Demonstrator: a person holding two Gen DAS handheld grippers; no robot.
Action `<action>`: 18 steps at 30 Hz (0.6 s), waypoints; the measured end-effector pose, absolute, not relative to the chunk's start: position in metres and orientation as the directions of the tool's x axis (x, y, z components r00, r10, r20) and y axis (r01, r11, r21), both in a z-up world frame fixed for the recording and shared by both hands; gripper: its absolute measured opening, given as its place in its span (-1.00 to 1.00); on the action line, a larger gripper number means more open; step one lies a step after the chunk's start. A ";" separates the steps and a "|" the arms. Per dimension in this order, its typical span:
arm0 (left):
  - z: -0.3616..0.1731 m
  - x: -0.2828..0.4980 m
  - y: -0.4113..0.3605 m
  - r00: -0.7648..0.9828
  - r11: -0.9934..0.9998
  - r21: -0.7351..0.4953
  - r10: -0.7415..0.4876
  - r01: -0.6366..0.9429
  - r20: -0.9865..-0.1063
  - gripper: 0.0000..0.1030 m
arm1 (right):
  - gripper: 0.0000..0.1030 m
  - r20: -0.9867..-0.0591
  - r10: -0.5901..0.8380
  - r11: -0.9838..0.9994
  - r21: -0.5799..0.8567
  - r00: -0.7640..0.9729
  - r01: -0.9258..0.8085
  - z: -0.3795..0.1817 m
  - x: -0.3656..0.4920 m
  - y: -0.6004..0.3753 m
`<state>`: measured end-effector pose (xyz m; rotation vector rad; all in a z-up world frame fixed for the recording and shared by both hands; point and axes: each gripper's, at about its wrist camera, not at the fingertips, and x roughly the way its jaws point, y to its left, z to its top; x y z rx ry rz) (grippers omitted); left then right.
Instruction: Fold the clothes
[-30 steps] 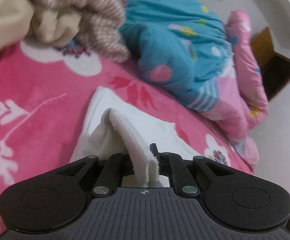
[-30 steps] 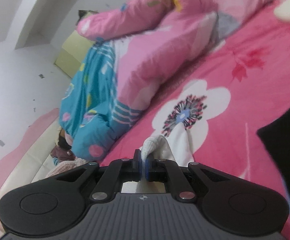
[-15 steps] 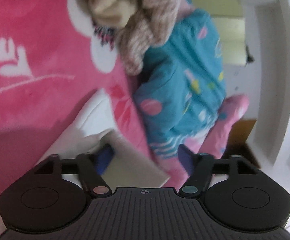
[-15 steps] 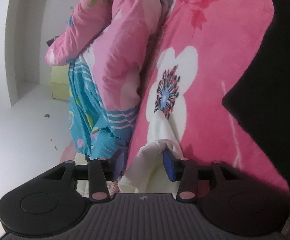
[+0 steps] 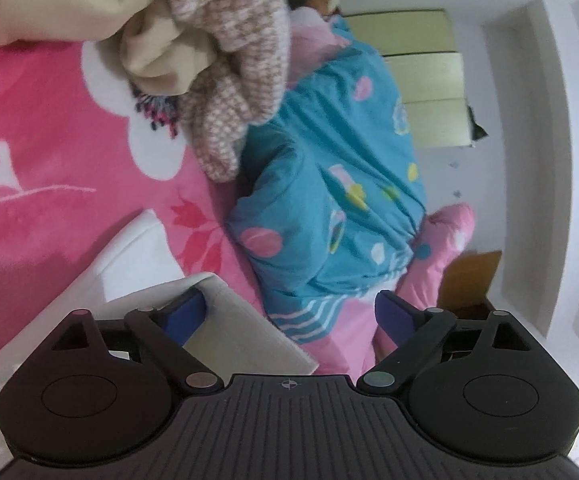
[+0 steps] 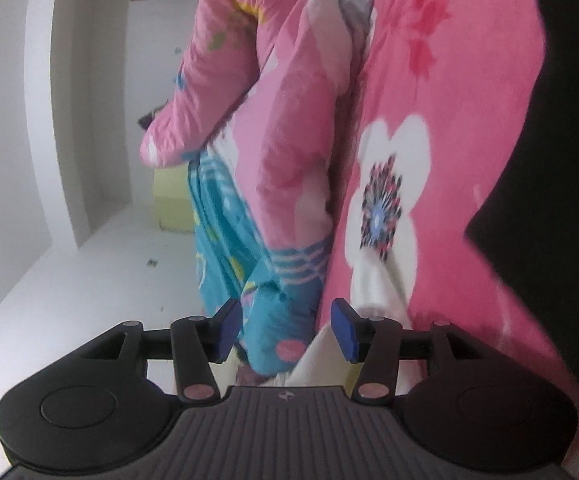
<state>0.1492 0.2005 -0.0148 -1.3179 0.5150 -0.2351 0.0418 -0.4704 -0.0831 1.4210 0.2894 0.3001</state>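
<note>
Both grippers let go since a second ago: your left gripper (image 5: pixel 289 316) and right gripper (image 6: pixel 285 330) were pinched on white cloth, and now each stands with jaws wide and nothing between them. Views also rolled toward the wall.

White garment (image 5: pixel 137 264) is your landmark. It lies on the pink floral blanket (image 5: pixel 49 128) right under both grippers, one layer doubled over another, the top edge crisp near your left gripper's blue pads (image 5: pixel 187 312). From the right wrist only a bunched white strip (image 6: pixel 373 292) shows beside the right pad.

Risk, judged only: the left pad sits touching or just over the top fold, so pulling away low could drag that layer and undo it. Plush blanket may grip the cloth and skew it too. Whether more folds are due or this piece is finished, the frames don't settle.

Beyond the garment, a teal and pink quilt (image 5: pixel 329 208) is heaped along the bed's far side. Farther up from the garment, a cream garment (image 5: pixel 69 0) and a brown-white knit (image 5: pixel 233 64) sit in a loose pile. A black cloth (image 6: pixel 549 160) covers blanket off to the garment's right. Past the quilt: white wall (image 5: pixel 529 120), yellow-green panels (image 5: pixel 429 80), wooden corner (image 5: pixel 469 280).
</note>
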 end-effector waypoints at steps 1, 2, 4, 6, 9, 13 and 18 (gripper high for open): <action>-0.016 0.151 0.201 0.865 0.246 -0.959 -0.442 -0.138 -0.238 0.79 | 0.02 -0.016 0.404 0.141 0.989 0.915 -0.045 -0.079 0.044 -0.467; -0.018 0.153 0.201 0.864 0.245 -0.957 -0.437 -0.153 -0.250 0.79 | 0.02 -0.015 0.435 0.158 0.986 0.900 -0.060 -0.075 0.047 -0.463; -0.021 0.157 0.201 0.861 0.243 -0.952 -0.427 -0.184 -0.275 0.79 | 0.02 -0.020 0.489 0.217 0.971 0.872 -0.099 -0.064 0.050 -0.455; -0.025 0.161 0.202 0.858 0.240 -0.947 -0.417 -0.214 -0.300 0.79 | 0.02 -0.038 0.568 0.277 0.949 0.822 -0.148 -0.052 0.053 -0.445; -0.030 0.167 0.200 0.856 0.258 -0.940 -0.410 -0.223 -0.316 0.79 | 0.02 -0.096 0.692 0.353 0.910 0.716 -0.219 -0.037 0.059 -0.425; -0.038 0.174 0.201 0.849 0.279 -0.929 -0.402 -0.242 -0.342 0.79 | 0.05 -0.252 0.727 0.496 0.836 0.639 -0.235 -0.029 0.076 -0.393; -0.050 0.180 0.209 0.856 0.287 -0.924 -0.379 -0.252 -0.351 0.79 | 0.05 -0.389 0.555 0.634 0.770 0.736 -0.072 -0.040 0.098 -0.388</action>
